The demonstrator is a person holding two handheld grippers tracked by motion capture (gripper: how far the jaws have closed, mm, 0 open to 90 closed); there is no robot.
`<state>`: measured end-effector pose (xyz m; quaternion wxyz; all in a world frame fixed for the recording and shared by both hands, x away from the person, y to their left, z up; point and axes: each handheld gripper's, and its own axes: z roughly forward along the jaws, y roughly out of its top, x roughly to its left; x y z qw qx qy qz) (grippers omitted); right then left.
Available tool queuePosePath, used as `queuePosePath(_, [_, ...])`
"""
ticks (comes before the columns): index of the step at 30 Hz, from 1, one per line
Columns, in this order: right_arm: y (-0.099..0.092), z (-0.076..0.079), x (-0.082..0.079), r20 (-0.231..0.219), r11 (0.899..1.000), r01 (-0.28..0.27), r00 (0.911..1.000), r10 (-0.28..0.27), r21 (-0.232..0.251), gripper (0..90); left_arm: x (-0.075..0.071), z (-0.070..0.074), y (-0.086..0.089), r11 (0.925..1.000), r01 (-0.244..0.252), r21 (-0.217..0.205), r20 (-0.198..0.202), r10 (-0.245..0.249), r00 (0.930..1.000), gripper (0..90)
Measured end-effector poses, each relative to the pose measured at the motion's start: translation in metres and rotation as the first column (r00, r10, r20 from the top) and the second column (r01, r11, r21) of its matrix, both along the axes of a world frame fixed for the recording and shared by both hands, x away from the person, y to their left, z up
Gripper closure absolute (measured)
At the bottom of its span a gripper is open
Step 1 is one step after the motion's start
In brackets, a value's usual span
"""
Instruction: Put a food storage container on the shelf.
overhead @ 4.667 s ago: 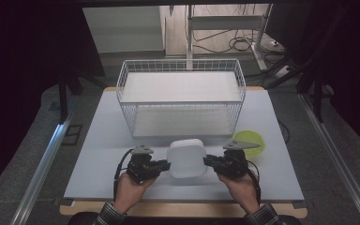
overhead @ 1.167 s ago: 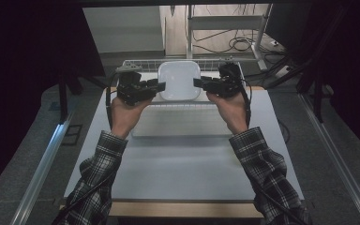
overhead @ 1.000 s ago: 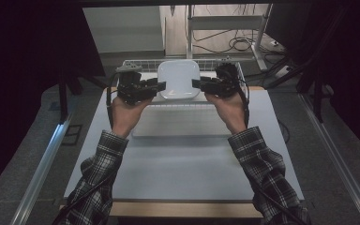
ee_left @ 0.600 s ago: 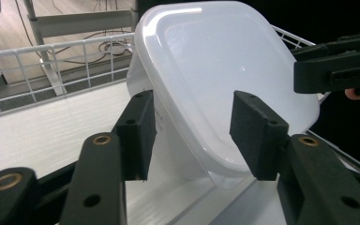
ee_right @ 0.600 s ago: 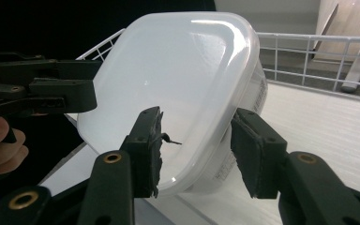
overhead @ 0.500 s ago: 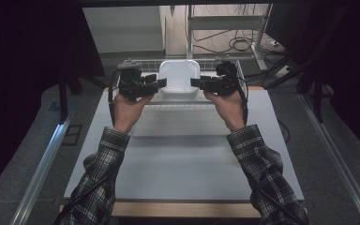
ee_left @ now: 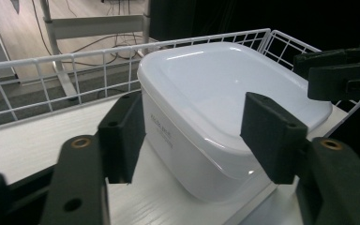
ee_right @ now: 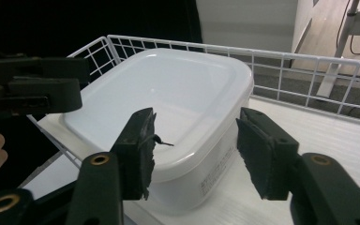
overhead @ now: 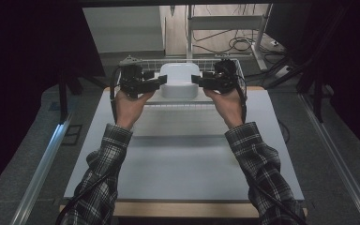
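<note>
Sitting in the white wire basket [overhead: 145, 105]: glossy rounded-square plastic container [overhead: 180, 80]. Left gripper [ee_left: 194, 133] and right gripper [ee_right: 194, 152] jaws just opened, flanking it unclamped; gripper views show small side print.

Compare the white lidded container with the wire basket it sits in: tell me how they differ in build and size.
The white container has solid, smooth walls and a closed lid; the wire basket is an open grid you can see through, with no top. The container has rounded corners and takes up part of the floor; the basket is wider and surrounds it. Both are white, and both rest upright.
</note>
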<state>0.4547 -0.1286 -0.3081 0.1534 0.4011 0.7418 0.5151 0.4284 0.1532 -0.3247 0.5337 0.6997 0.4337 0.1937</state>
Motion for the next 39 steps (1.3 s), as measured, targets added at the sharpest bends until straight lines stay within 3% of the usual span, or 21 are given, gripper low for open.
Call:
queuePosePath(5, [-0.006, 0.002, -0.009, 0.025, 0.999, -0.029, 0.9993, 0.029, 0.014, 38.6, -0.010, 0.004, 0.004, 0.9988, 0.049, -0.004, 0.019, -0.049, 0.9986, 26.8])
queuePosePath(12, [-0.019, -0.005, -0.030, 0.035, 0.997, -0.076, 0.9965, 0.076, -0.007, 24.6, -0.032, 0.001, 0.004, 0.9939, 0.087, 0.068, 0.035, -0.090, 0.9954, 10.5])
queuePosePath(19, [-0.031, -0.014, -0.047, 0.044, 0.993, -0.116, 0.9921, 0.117, -0.022, 18.1, -0.053, -0.010, 0.003, 0.9834, 0.129, 0.128, 0.031, -0.133, 0.9906, 6.5])
queuePosePath(23, [-0.037, -0.022, -0.058, 0.050, 0.990, -0.135, 0.9893, 0.137, -0.047, 15.1, -0.069, -0.023, 0.003, 0.9760, 0.135, 0.170, 0.041, -0.144, 0.9887, 5.0])
queuePosePath(31, [-0.048, -0.041, -0.076, 0.046, 0.985, -0.155, 0.9862, 0.159, -0.075, 11.5, -0.093, -0.040, 0.006, 0.9765, 0.123, 0.177, 0.068, -0.137, 0.9883, 5.1])
queuePosePath(39, [-0.058, -0.064, -0.091, 0.032, 0.981, -0.162, 0.9855, 0.166, -0.110, 10.2, -0.114, -0.060, 0.010, 0.9749, 0.132, 0.179, 0.061, -0.145, 0.9876, 5.6])
